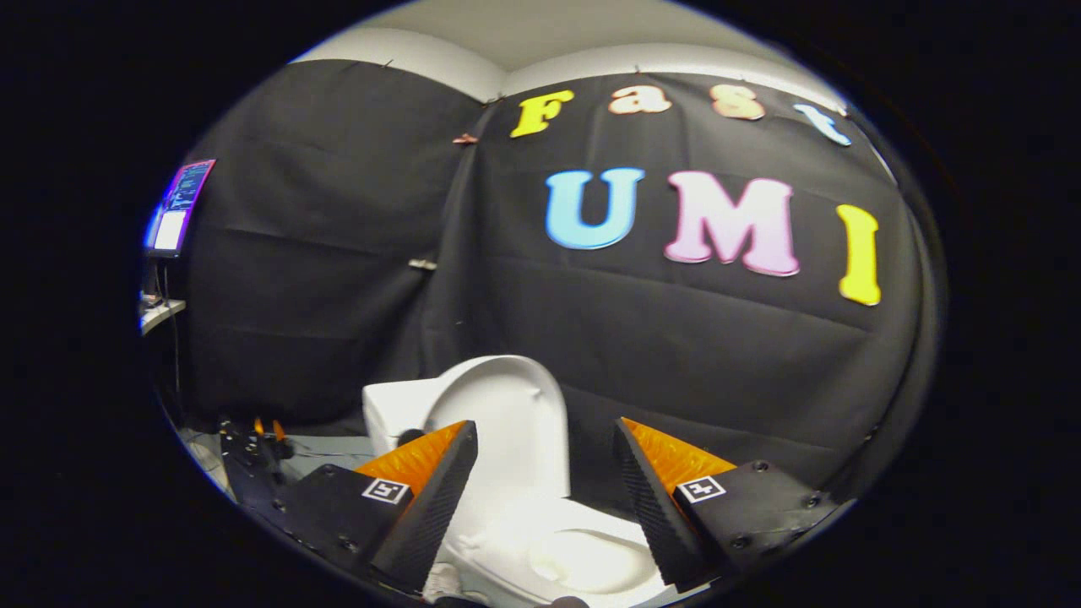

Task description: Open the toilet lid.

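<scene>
White lid: up, leaning back at twelve o'clock.
Gripper: fingers spread, gripping nothing.
Bowl: exposed below.
Tip: withdraw straight, don't brush it.

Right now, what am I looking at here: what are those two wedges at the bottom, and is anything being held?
The camera rides on a hand-held gripper and looks forward along its two fingers, the wedges you see. The jaws stand apart and hold nothing. Between and beyond them is a white toilet. Its lid already stands raised, leaning back toward the tank, so the bowl shows open. Black cloth walls the booth, and a lit screen stands off to one side.
</scene>
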The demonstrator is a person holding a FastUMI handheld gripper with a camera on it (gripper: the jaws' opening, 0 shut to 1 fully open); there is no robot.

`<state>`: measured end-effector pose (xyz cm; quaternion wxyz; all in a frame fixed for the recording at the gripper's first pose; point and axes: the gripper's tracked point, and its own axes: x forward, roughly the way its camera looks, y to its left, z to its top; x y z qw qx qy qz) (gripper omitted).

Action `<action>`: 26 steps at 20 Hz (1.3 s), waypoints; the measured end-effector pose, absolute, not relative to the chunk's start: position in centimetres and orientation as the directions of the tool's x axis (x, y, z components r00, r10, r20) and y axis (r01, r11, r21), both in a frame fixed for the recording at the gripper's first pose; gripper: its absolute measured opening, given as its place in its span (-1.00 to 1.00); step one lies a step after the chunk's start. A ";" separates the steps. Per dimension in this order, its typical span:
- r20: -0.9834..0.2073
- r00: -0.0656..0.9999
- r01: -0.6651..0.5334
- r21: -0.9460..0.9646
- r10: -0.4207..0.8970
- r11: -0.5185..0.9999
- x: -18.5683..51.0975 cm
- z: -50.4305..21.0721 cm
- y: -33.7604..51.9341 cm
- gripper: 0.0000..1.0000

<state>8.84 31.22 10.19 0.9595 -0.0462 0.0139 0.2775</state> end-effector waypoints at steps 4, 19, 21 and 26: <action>0.049 0.946 -0.311 -0.143 0.321 0.940 8.5 11.6 17.2 0.97; 0.024 0.993 -0.113 -0.004 0.113 0.994 2.7 3.7 0.0 0.98; 0.027 0.992 -0.124 0.009 0.123 0.992 2.1 3.9 -0.1 0.98; 0.037 0.994 -0.108 0.033 0.106 0.994 2.0 4.3 -0.8 0.98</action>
